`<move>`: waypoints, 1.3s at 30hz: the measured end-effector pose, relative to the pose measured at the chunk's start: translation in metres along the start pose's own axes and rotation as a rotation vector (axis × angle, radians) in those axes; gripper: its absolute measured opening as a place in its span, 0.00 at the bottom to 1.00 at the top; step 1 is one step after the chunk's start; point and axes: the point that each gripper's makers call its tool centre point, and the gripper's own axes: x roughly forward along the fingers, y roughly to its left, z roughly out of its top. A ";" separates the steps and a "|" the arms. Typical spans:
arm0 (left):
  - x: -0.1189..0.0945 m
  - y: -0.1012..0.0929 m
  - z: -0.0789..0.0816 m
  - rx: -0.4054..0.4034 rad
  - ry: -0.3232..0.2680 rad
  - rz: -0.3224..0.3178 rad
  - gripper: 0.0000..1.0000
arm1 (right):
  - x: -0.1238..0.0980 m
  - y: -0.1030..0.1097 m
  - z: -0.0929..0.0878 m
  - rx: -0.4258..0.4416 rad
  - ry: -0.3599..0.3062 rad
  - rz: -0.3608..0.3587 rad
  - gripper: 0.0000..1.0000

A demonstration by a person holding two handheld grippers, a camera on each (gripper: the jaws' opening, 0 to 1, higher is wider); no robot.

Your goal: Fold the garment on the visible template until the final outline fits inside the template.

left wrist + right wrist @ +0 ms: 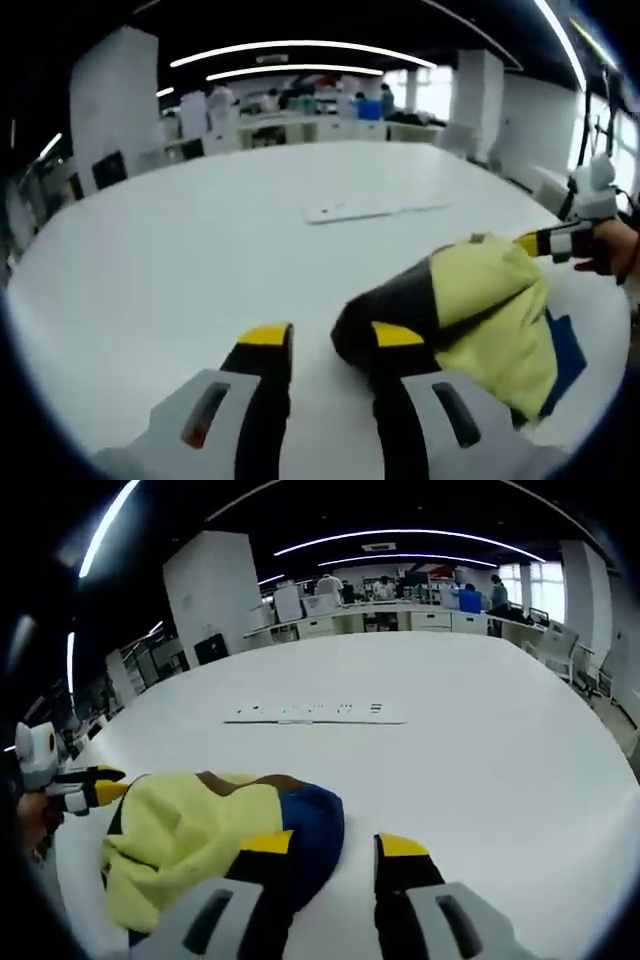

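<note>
A crumpled garment (490,300) in yellow, dark brown and blue lies on the white table (200,250). My left gripper (332,335) is open, low over the table; its right jaw overlaps the garment's dark end, and bare table shows in the gap. My right gripper (332,845) is open too, with its left jaw over the blue part of the garment (190,830). Each gripper appears in the other's view at the garment's far edge: the right gripper (555,243), held by a hand, and the left gripper (85,785).
A thin white strip with printed marks (315,713) lies flat on the table beyond the garment, also seen as the strip (370,208). Desks, chairs and people stand far behind the table. The table's edge curves close on the right.
</note>
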 end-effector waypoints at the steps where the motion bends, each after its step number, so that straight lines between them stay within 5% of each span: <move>1: -0.003 -0.002 0.001 0.002 -0.009 -0.006 0.32 | -0.003 0.002 -0.001 0.003 0.001 0.008 0.32; 8: -0.022 -0.023 0.004 0.024 -0.036 -0.049 0.41 | -0.030 0.028 -0.007 -0.033 0.000 0.051 0.35; 22: -0.034 -0.056 -0.017 -0.017 -0.003 -0.073 0.39 | -0.064 0.084 -0.040 -0.031 0.022 0.117 0.35; 39: -0.025 -0.070 -0.044 -0.130 0.074 -0.072 0.18 | -0.075 0.116 -0.079 -0.007 0.040 0.110 0.25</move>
